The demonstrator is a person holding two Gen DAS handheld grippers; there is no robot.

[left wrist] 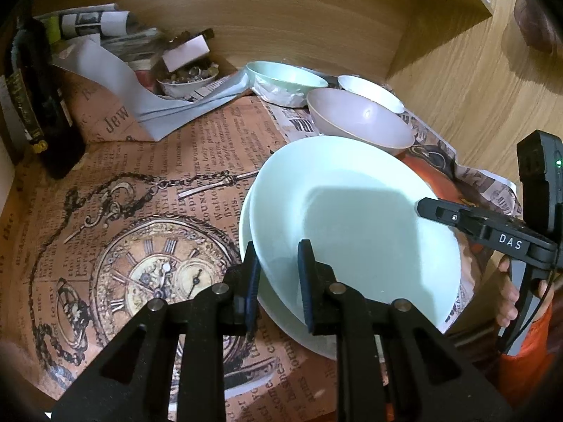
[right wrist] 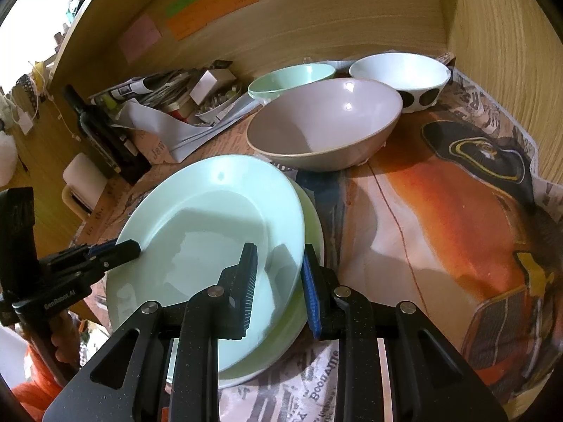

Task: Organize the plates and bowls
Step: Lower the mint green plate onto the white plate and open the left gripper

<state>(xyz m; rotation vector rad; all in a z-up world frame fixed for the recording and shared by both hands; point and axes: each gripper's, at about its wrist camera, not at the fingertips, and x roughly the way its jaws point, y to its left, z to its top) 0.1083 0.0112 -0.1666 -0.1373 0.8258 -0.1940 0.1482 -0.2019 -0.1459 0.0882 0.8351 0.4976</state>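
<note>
A pale green plate (left wrist: 352,218) (right wrist: 211,218) lies tilted on a second plate (left wrist: 281,320) (right wrist: 278,344). My left gripper (left wrist: 278,281) is shut on the top plate's left rim, one finger above and one below. My right gripper (right wrist: 279,281) is shut on its right rim the same way; it shows in the left wrist view (left wrist: 468,218). Behind stand a grey-pink bowl (left wrist: 359,119) (right wrist: 327,123), a green bowl (left wrist: 281,81) (right wrist: 292,77) and a white bowl with dark dots (left wrist: 373,93) (right wrist: 404,77).
Printed paper (left wrist: 140,211) (right wrist: 440,211) lines a wooden shelf with walls behind (right wrist: 316,17) and to the right (right wrist: 510,52). A dark bottle (left wrist: 38,105) (right wrist: 102,130), newspapers (left wrist: 105,31), and a small dish of bits (left wrist: 186,77) stand at the back left. A white mug (right wrist: 82,183) stands left.
</note>
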